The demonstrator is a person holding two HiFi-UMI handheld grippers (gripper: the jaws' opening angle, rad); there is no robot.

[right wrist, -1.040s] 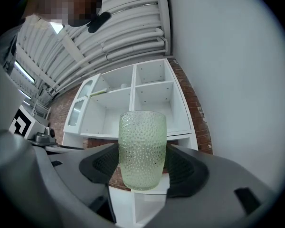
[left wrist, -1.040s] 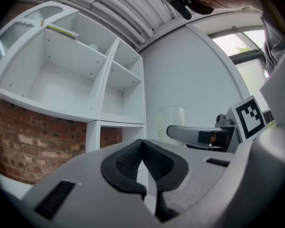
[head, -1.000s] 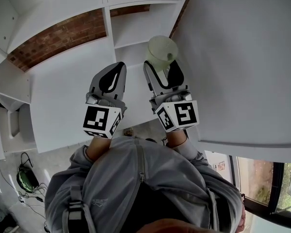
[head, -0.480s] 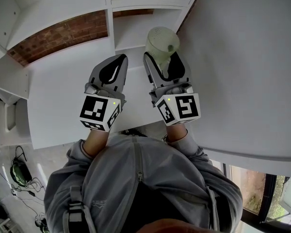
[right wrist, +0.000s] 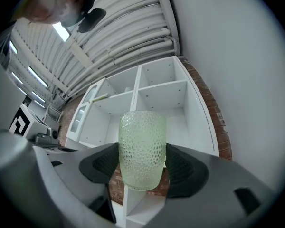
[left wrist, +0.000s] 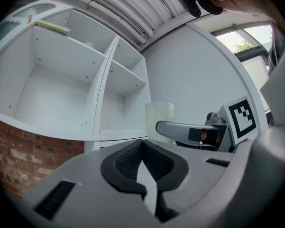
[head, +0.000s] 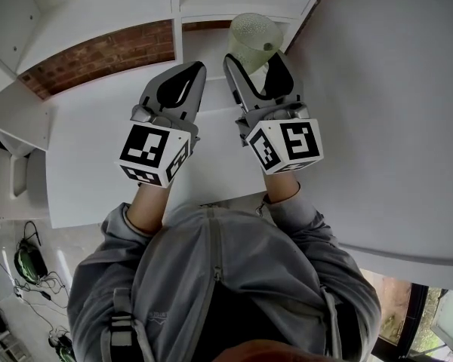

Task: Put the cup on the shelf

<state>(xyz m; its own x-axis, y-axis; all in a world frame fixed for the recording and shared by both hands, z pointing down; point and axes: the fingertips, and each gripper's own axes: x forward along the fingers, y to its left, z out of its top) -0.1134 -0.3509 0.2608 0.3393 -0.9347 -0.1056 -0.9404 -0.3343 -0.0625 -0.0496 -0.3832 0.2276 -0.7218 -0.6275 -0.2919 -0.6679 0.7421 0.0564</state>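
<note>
The right gripper [right wrist: 142,164] is clamped on the green cup [right wrist: 141,146], held upright before the shelf [right wrist: 157,87]. The left gripper [left wrist: 142,146] is pressed together.

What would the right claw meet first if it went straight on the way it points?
Probably the white shelf. The right claw, shut on the cup, points at its open compartments, and nothing else shows in between. Depth is unclear, so I cannot tell how near it is.
</note>
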